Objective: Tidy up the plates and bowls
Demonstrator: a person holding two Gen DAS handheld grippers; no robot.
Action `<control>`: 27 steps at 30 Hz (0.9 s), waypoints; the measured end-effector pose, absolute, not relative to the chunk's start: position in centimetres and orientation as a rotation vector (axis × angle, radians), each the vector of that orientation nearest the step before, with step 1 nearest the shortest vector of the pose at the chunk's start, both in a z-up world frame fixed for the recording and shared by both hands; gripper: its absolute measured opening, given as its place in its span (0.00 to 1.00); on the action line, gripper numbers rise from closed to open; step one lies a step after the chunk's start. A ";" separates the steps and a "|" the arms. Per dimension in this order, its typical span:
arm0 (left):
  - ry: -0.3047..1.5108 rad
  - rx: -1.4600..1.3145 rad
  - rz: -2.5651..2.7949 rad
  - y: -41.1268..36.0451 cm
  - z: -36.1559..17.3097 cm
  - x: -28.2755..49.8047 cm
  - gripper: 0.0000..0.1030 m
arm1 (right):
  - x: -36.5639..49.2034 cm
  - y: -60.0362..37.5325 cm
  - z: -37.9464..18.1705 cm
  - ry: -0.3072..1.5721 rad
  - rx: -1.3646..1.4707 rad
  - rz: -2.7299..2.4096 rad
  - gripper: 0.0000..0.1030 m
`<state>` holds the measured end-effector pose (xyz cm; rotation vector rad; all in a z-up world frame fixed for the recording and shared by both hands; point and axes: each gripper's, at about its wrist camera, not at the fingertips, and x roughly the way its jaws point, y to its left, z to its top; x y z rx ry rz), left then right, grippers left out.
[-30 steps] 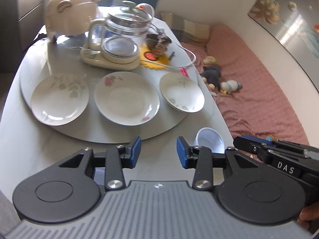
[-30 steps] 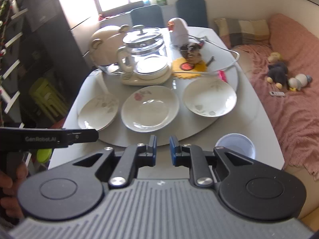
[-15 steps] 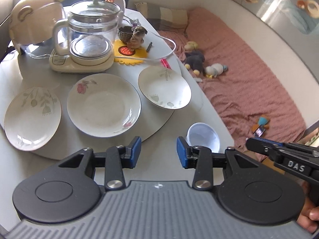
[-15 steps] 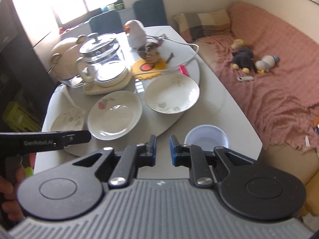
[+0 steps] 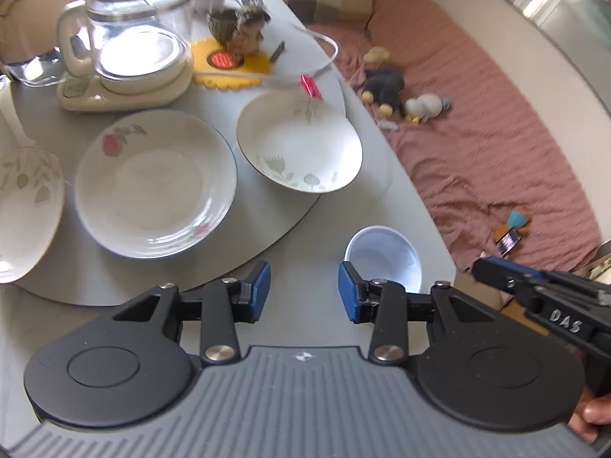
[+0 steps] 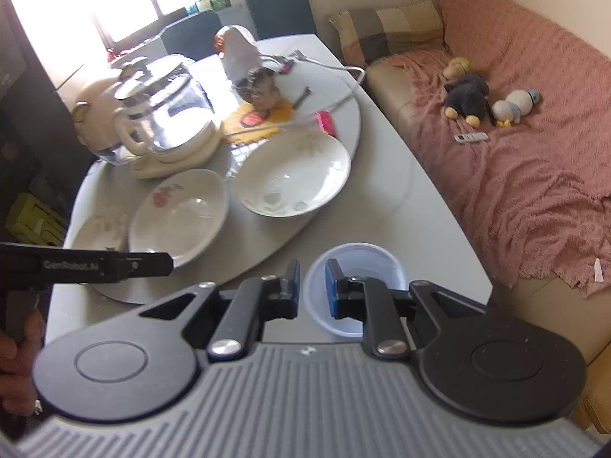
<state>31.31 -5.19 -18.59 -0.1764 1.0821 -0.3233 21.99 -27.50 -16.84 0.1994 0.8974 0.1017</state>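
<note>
Three white floral plates lie in a row on the grey turntable (image 5: 267,225): a leaf-patterned one (image 5: 23,210) at left, a rose one (image 5: 152,183) in the middle, and a deeper one (image 5: 301,145) at right. A small pale blue bowl (image 5: 385,259) stands on the table near its right edge. My left gripper (image 5: 304,290) hovers open over bare table just left of that bowl, with nothing between its pads. My right gripper (image 6: 312,286) is shut and empty, its tips above the near left rim of the blue bowl (image 6: 355,263).
A glass kettle (image 5: 133,38) on a cream base, a cream bear-shaped appliance (image 6: 95,110), a yellow coaster (image 5: 225,65) with a figurine and a white cable fill the back of the turntable. A sofa with a pink cover (image 6: 515,152) and soft toys runs along the table's right edge.
Both grippers have come forward and down toward the table, so the plates and blue bowl look larger. The right gripper's tips now sit over the blue bowl. Neither jaw opening has changed.
</note>
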 end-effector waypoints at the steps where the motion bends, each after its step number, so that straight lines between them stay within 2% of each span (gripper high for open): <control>1: 1.095 -0.179 -0.326 -5.8 -19.1 31.7 0.43 | 22.3 -28.1 -17.2 0.903 0.207 0.097 0.18; 11: 1.161 -0.180 -0.314 -11.0 -22.0 35.1 0.43 | 24.2 -32.7 -20.3 0.945 0.226 0.063 0.19; 14: 1.186 -0.183 -0.309 -11.9 -22.9 35.8 0.45 | 24.5 -33.8 -21.2 0.954 0.248 0.058 0.30; 15: 1.194 -0.182 -0.306 -12.2 -23.2 36.0 0.49 | 24.6 -34.1 -21.5 0.955 0.256 0.059 0.35; 16: 1.201 -0.173 -0.304 -12.6 -23.5 36.2 0.53 | 24.7 -34.5 -21.8 0.958 0.264 0.055 0.42; 17: 1.205 -0.161 -0.298 -12.9 -23.8 36.4 0.60 | 24.9 -34.7 -22.2 0.959 0.270 0.054 0.49; 18: 1.206 -0.156 -0.286 -13.0 -24.2 36.7 0.66 | 25.1 -34.8 -22.6 0.962 0.270 0.059 0.67; 19: 1.212 -0.155 -0.275 -13.1 -24.6 36.9 0.68 | 25.3 -34.9 -23.1 0.971 0.266 0.066 0.73; 22: 1.241 -0.136 -0.243 -13.4 -25.5 37.4 0.74 | 26.2 -35.5 -24.5 1.014 0.273 0.082 0.74; 27: 1.247 -0.188 -0.226 -13.5 -26.5 37.7 0.74 | 27.4 -36.8 -26.3 1.069 0.332 0.108 0.73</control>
